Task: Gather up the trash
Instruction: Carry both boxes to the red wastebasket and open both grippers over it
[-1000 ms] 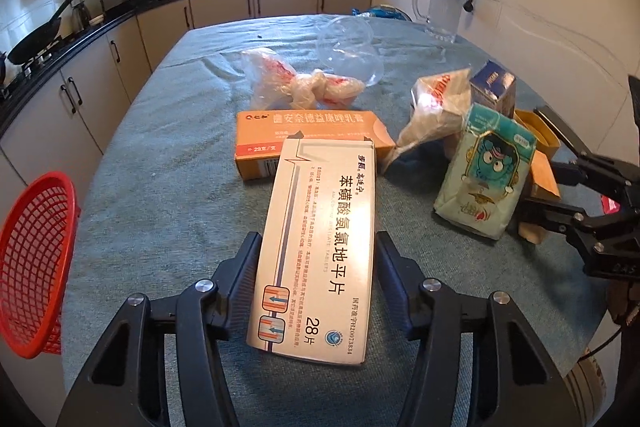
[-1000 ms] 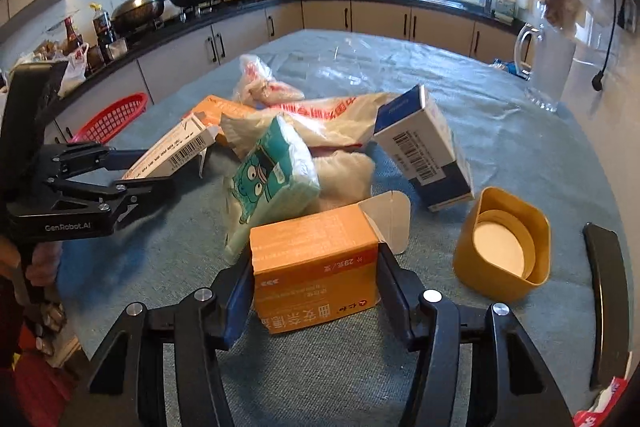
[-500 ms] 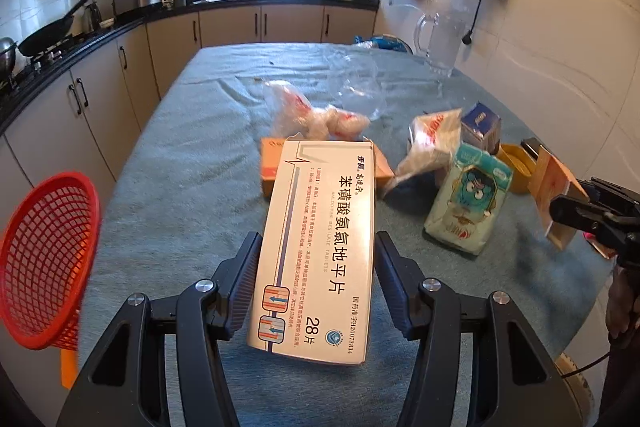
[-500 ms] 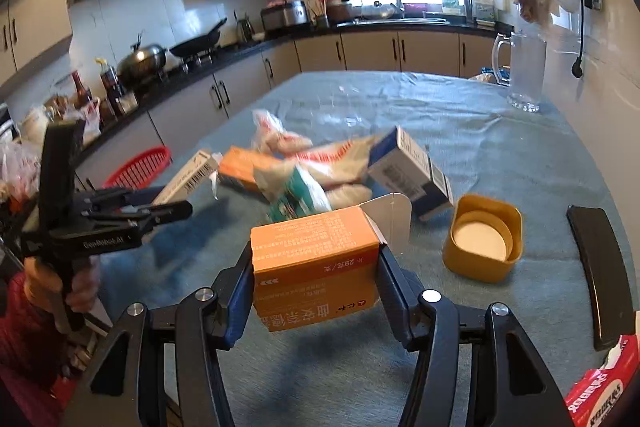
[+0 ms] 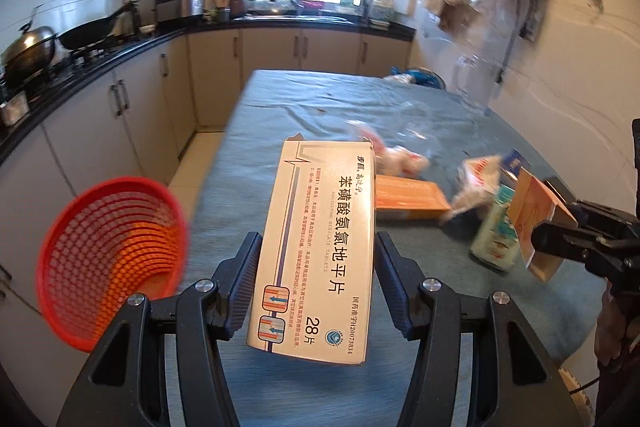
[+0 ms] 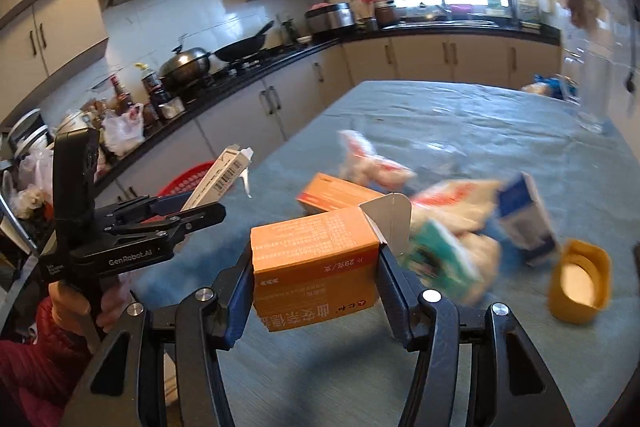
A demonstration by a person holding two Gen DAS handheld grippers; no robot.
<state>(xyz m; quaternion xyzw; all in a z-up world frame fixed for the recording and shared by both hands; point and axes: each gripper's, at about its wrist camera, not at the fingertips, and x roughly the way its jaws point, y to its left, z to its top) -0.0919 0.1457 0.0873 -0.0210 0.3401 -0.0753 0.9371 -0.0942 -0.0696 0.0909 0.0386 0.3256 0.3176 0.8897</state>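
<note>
My left gripper [image 5: 316,267] is shut on a long white medicine box [image 5: 320,251], held above the table's left edge. A red mesh basket [image 5: 112,263] stands just left of it, below table height. My right gripper [image 6: 316,283] is shut on an orange carton [image 6: 316,267] with an open white flap, lifted off the table. In the right wrist view the left gripper [image 6: 200,211] shows at the left with the white box [image 6: 220,179] above the red basket [image 6: 188,179]. In the left wrist view the right gripper [image 5: 548,239] holds the orange carton [image 5: 536,219] at the right.
On the blue-grey tablecloth [image 6: 460,119] lie a second orange box [image 6: 336,195], crumpled plastic bags [image 6: 372,163], a teal packet [image 6: 444,259], a blue-and-white box [image 6: 524,219] and a yellow lid [image 6: 580,279]. A glass jug [image 5: 476,83] stands at the far right. Kitchen cabinets run along the left.
Both grippers rose and pulled back from the pile with their boxes. The left one swung left, so the red basket looms larger beside it.
</note>
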